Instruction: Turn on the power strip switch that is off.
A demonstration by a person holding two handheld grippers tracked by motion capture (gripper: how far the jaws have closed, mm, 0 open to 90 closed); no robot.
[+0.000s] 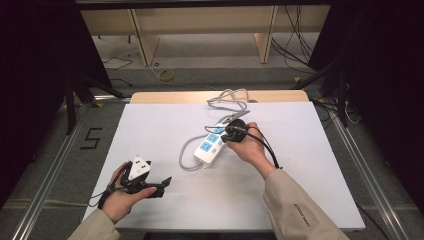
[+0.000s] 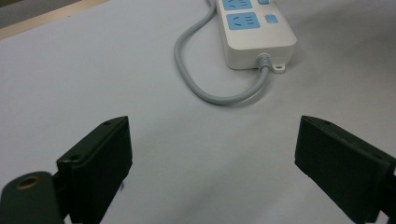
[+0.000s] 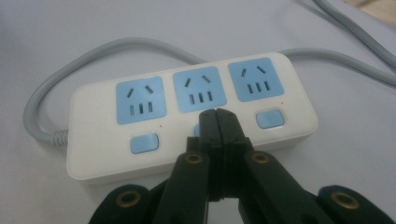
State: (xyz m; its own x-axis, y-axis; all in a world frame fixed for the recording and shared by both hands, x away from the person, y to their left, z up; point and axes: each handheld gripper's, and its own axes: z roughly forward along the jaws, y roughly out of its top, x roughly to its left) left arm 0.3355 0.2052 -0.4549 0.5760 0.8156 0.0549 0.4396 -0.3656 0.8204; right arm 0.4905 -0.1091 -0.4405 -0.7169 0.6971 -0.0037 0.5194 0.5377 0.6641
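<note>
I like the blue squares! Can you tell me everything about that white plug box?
The power strip is a white, plastic-looking block lying flat on the white table. It has three blue sockets in a row, each with a blue button beside it. A grey cord leaves one end and curls around. The right claw, shut, is at the middle button.

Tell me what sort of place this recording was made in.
Probably a lab or recording studio: a white foam-like tabletop flanked by black curtains, loose cables on the grey floor, and a white power strip with blue sockets as test object.
</note>
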